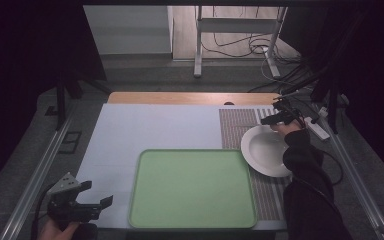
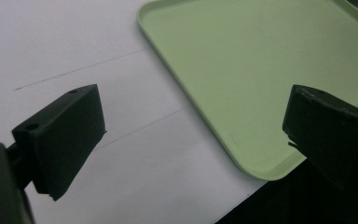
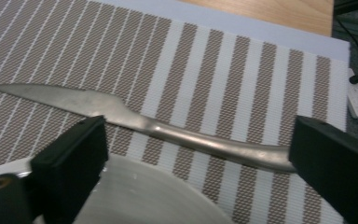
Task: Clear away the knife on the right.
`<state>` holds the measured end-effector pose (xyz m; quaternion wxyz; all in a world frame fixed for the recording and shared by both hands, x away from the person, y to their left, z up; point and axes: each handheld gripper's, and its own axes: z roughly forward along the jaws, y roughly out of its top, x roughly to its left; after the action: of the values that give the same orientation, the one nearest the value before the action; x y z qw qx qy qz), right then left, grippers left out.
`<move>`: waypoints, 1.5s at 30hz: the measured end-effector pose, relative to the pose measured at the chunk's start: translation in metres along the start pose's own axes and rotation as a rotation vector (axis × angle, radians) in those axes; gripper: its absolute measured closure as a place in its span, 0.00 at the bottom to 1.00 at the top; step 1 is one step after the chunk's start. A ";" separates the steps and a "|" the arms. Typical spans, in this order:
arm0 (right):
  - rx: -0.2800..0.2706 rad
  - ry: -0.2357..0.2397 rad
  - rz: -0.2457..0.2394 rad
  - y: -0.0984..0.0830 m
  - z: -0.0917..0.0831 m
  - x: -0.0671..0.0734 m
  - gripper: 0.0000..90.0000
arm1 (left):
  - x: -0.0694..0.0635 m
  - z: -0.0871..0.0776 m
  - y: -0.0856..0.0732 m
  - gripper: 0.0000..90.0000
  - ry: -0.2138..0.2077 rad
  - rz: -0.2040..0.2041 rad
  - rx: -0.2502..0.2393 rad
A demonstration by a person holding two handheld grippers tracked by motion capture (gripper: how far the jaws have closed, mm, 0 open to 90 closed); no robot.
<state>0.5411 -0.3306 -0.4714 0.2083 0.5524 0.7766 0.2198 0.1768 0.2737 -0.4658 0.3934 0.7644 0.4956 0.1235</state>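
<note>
A silver table knife [image 3: 177, 133] lies flat on the brown-and-white striped mat [image 3: 214, 70], just beyond the rim of the white plate [image 3: 144, 196]. My right gripper [image 3: 200, 140] hangs over it with its jaws spread wide; the knife's handle runs toward the right jaw, and neither pad presses on it. From above, the right gripper [image 1: 267, 120] sits at the plate's [image 1: 265, 150] far edge. My left gripper [image 1: 99, 194] is open and holds nothing at the table's near left corner. It [image 2: 196, 116] hovers beside the corner of the green tray [image 2: 261, 70].
The green tray [image 1: 192, 187] lies at the near middle of the white table top [image 1: 150, 125], and the striped mat [image 1: 237, 125] lies to its right. Beyond the wooden far edge [image 1: 190, 97] are a power strip [image 1: 320, 130], cables and a stand's legs.
</note>
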 end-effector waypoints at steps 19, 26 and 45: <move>0.041 0.011 -0.029 -0.001 0.025 -0.024 1.00 | 0.000 0.000 0.000 0.06 -0.001 0.003 0.001; 0.054 -0.027 -0.054 -0.004 0.030 -0.027 1.00 | 0.000 0.000 0.000 0.06 -0.001 0.005 0.000; 0.196 0.039 -0.004 -0.021 0.011 -0.043 0.90 | -0.001 0.000 0.000 0.06 0.000 0.011 0.002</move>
<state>0.5442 -0.3764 -0.4888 0.1384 0.5644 0.7993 0.1532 0.1767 0.2726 -0.4654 0.3918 0.7676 0.4915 0.1250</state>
